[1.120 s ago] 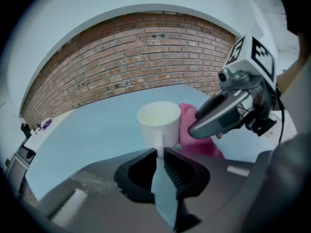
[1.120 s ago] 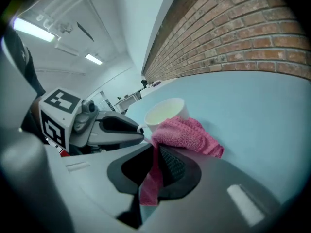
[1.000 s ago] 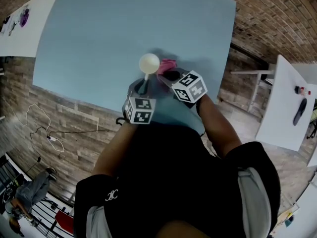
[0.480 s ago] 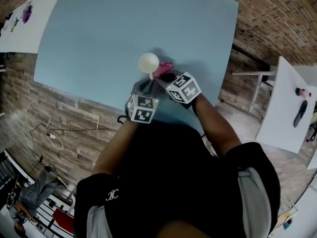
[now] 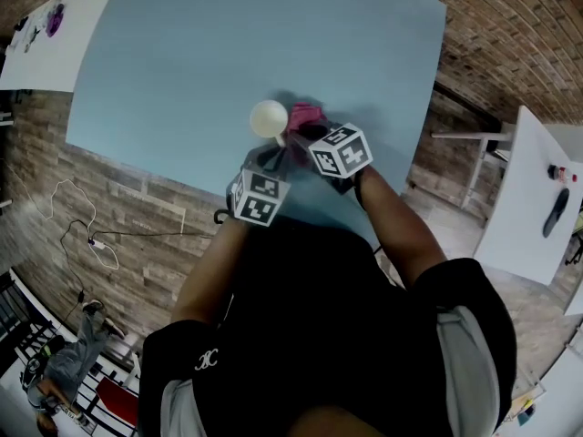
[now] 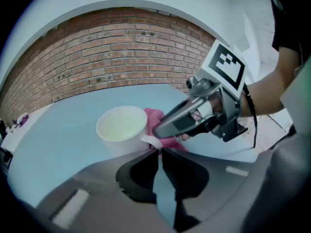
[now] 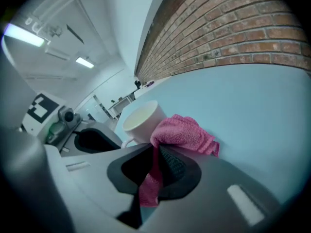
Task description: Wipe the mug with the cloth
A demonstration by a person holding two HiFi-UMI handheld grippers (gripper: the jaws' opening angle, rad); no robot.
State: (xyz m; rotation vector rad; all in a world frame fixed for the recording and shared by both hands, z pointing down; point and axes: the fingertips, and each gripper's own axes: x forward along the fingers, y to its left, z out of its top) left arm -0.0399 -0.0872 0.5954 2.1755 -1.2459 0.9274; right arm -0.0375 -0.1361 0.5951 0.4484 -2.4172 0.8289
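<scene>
mug (image 6: 121, 127) is clamped by its handle (image 6: 149, 141) in the left gripper (image 6: 159, 149). cloth (image 7: 184, 132) is pinched in the right gripper (image 7: 156, 152) and laid against the mug's side. wiping is judged barely begun, with most of the surface left.

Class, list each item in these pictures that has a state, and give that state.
Mug: upright, empty, handle gripped.
Cloth: bunched, held against the mug's side.
Left hand-held gripper: shut on the mug's handle.
Right hand-held gripper: shut on the cloth.
</scene>
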